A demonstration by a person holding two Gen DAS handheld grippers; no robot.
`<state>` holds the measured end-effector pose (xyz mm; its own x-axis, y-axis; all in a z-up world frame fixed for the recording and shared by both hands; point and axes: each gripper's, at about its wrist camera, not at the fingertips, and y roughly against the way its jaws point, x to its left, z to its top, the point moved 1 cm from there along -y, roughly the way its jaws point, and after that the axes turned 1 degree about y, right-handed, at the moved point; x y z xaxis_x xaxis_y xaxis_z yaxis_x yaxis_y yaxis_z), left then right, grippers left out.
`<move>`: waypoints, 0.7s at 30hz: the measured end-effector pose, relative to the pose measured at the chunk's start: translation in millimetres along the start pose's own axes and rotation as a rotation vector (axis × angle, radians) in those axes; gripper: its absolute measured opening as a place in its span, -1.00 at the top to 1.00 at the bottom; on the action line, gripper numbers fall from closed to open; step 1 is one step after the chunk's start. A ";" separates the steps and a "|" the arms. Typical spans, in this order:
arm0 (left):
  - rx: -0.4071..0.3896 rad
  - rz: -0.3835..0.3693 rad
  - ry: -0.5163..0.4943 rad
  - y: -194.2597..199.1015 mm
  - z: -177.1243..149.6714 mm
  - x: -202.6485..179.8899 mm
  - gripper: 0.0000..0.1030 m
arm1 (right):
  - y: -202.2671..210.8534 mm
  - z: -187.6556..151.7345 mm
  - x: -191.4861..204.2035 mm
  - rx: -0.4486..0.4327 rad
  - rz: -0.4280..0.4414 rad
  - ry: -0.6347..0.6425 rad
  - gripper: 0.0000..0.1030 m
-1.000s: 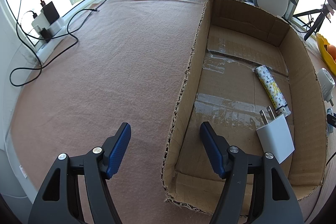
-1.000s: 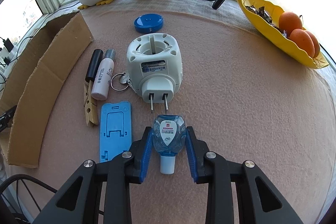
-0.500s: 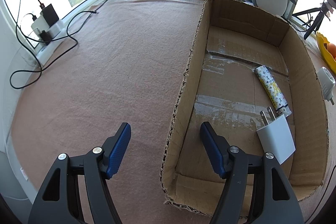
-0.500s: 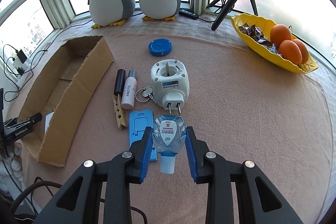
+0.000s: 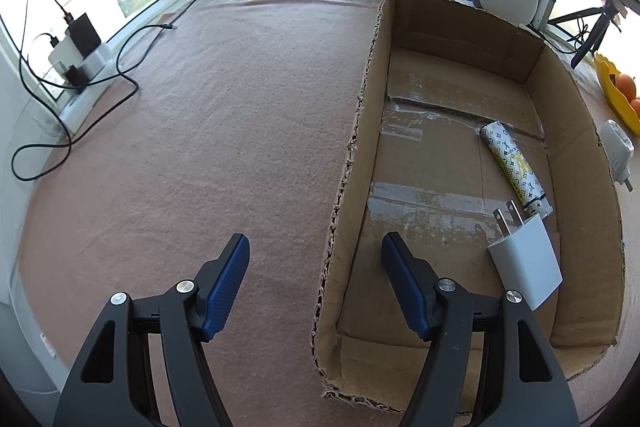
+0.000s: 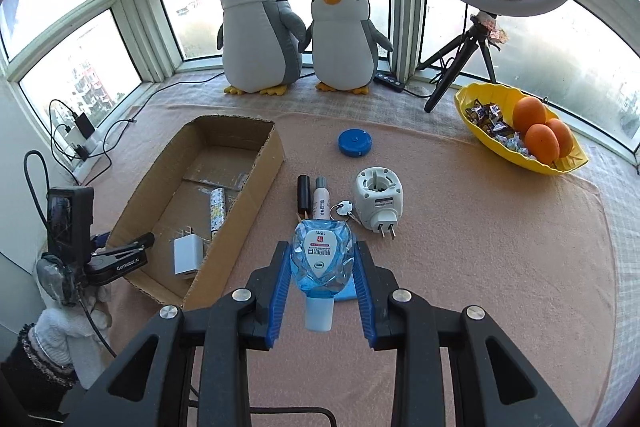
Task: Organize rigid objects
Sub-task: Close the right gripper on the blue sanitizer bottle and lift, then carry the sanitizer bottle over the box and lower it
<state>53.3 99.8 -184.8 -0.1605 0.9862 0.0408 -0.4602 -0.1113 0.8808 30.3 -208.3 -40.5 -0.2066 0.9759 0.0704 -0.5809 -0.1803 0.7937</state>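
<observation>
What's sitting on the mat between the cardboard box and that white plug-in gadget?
In the right wrist view: a black tube, a white bottle and a key ring lie between cardboard box and plug-in gadget.

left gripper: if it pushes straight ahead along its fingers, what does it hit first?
Probably the left wall of the cardboard box, whose torn edge runs between the open fingers of the left gripper. Depth is unclear; it could land on the tablecloth beside it.
</observation>
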 end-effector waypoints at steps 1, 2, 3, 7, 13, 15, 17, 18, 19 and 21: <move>0.002 -0.005 0.000 -0.4 0.2 0.6 -0.35 | 6.8 0.6 4.3 -0.005 -0.008 0.000 0.46; 0.003 -0.011 0.001 -0.8 0.1 1.2 -0.35 | 13.5 1.7 8.6 -0.010 -0.014 0.001 0.46; 0.005 -0.018 0.002 -1.2 0.2 2.1 -0.35 | 19.6 2.6 12.8 -0.014 -0.021 0.002 0.46; 0.009 -0.042 -0.002 -1.4 -1.4 3.7 -0.35 | 41.3 6.9 29.3 -0.032 -0.035 0.008 0.46; 0.005 -0.055 -0.035 -0.3 -1.6 2.7 -0.35 | 44.2 18.3 59.4 -0.060 0.018 0.043 0.46; 0.005 -0.058 -0.032 -0.1 -2.1 3.3 -0.35 | 34.0 21.1 69.1 -0.058 0.052 0.051 0.46; 0.006 -0.060 -0.022 -0.2 -2.2 3.9 -0.35 | 19.3 24.9 79.2 -0.053 0.090 0.070 0.46; 0.007 -0.060 -0.017 -0.1 -2.5 3.8 -0.35 | 9.7 26.9 84.3 -0.043 0.107 0.085 0.46; 0.007 -0.060 -0.014 -0.1 -2.6 4.2 -0.35 | -1.1 27.9 89.7 -0.029 0.121 0.100 0.46; 0.007 -0.062 -0.005 -0.3 -3.0 5.3 -0.35 | -23.3 29.5 99.5 0.003 0.151 0.127 0.46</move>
<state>50.0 104.7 -186.3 -0.1270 0.9918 -0.0118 -0.4628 -0.0487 0.8851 46.5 -103.4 -34.1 -0.3890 0.9143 0.1127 -0.5335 -0.3233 0.7816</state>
